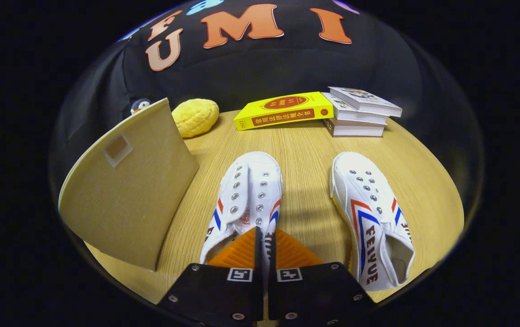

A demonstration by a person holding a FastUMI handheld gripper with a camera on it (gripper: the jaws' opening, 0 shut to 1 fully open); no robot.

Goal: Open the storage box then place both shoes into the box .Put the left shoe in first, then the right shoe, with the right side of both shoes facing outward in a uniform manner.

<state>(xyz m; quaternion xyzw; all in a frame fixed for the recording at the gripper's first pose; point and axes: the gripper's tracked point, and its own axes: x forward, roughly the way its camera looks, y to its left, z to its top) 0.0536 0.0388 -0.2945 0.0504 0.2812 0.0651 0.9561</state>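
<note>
We look down along our gripper (265, 245), which is pitched downward over the wooden table (305, 154) and aimed at the heel end of the left shoe (247, 195). Our two fingers (242, 252) are drawn in narrow, almost together, and a thin strip of the shoe's side wall at the collar sits pinched between them, so both fingers press on it. That white canvas shoe, with its red and blue stripes, lies on the table with its toe pointing away from us. The right shoe (371, 213) lies well apart from it on the other side, also toe away, untouched by the fingers. The storage box (128, 186), a beige fabric one, stands just beside the left shoe, its large flat panel tilted toward us. Beyond the shoes, at the far edge of the table, we see a yellow plush (195, 117), a yellow book (284, 110) and a stack of books (360, 113).
</note>
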